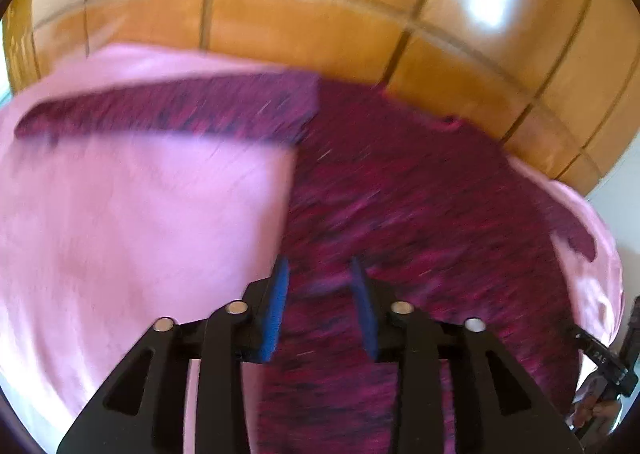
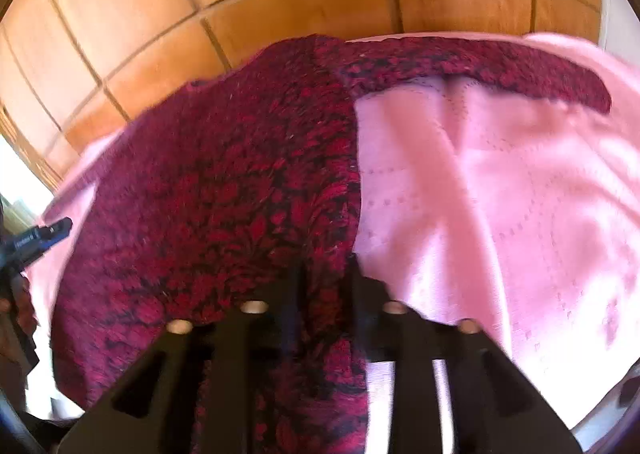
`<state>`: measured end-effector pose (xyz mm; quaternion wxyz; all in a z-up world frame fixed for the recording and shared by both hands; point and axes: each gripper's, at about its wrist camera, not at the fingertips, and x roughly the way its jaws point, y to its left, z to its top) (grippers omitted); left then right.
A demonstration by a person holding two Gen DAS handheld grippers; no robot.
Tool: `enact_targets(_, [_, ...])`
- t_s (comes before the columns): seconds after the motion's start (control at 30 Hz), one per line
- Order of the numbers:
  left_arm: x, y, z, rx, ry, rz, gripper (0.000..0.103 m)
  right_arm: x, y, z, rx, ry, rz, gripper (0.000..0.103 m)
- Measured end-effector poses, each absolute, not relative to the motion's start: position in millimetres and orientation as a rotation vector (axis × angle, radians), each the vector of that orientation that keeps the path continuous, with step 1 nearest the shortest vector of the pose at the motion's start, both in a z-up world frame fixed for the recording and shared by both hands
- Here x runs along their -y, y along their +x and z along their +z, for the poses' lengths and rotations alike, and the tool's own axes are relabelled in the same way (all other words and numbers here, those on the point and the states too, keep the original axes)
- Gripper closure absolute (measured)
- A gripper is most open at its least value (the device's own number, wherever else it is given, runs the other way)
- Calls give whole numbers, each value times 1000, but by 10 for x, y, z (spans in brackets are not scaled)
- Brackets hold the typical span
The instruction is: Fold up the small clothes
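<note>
While the magenta knit garment [image 1: 420, 193] lies spread on the pink blanket [image 1: 140, 234], we read its body as a broad dark panel running away from us toward the wooden floor [image 1: 300, 25]. One sleeve [image 1: 168, 113] stretches sideways across the blanket at the far end. In the right wrist view that same sleeve [image 2: 480, 69] runs off to the right, so it lies at right angles to the body's long axis.

Our left gripper [image 1: 322, 306] hangs over the near part of the garment, close to the straight edge where the knit meets the blanket. Its blue pads [image 1: 278, 310] stand apart, with knit visible through the gap; nothing looks pinched, though the blur stops us from ruling out a light touch on the cloth below.

Our right gripper [image 2: 326, 294] sits at the same kind of spot in its own view, above the near hem and next to that long edge. Its fingers are dark and partly apart. Knit shows between them, but we cannot tell whether they press on it or merely hover.

We judge that both grippers are at the near end, and the outstretched sleeve is at the far end, well apart from either. The next fold seems to depend on that: the sleeve has to come across the body, and neither gripper is clearly nearer to it.
</note>
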<state>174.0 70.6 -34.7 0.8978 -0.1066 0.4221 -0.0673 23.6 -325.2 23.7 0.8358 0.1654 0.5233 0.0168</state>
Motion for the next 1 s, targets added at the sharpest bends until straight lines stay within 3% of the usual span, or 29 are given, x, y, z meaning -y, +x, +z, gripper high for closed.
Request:
enact_targets(0.07, [-541,1692,-257,-816,-201,-172,51,3472,244,277,-1080,440,25,66])
enact_targets(0.17, [-212,1682,-265,-804,-150,-278,51,4048,271,356,-975,628,-73,58])
enact_targets(0.43, [297,1819,-746,-942,-46,-369,51,5583,626,55,-786,1024,-357,58])
enact_targets(0.63, [285,1817,-859,-948,-44,-380,47,6077,894,-296,-742,1203,-476,59])
enact_targets(0.7, [280,1826,-876,-953,-52,-378,47,6168,979,-372,-742,1202,-500,63])
enact_targets(0.73, [287,1817,-874,-953,-55,-378,47,6196,1023,-370,-745,1195,-512,70])
enact_targets(0.77, [286,1822,-885,-953,-58,-378,46,6212,1077,-352,-764,1166,-527,84])
enact_targets(0.87, [278,1818,-882,-953,-66,-384,46,6267,1110,-191,-820,1011,-565,92])
enact_targets(1.0, [201,1832,-886,-961,-105,-399,46,6271,1059,-98,-840,838,-654,94])
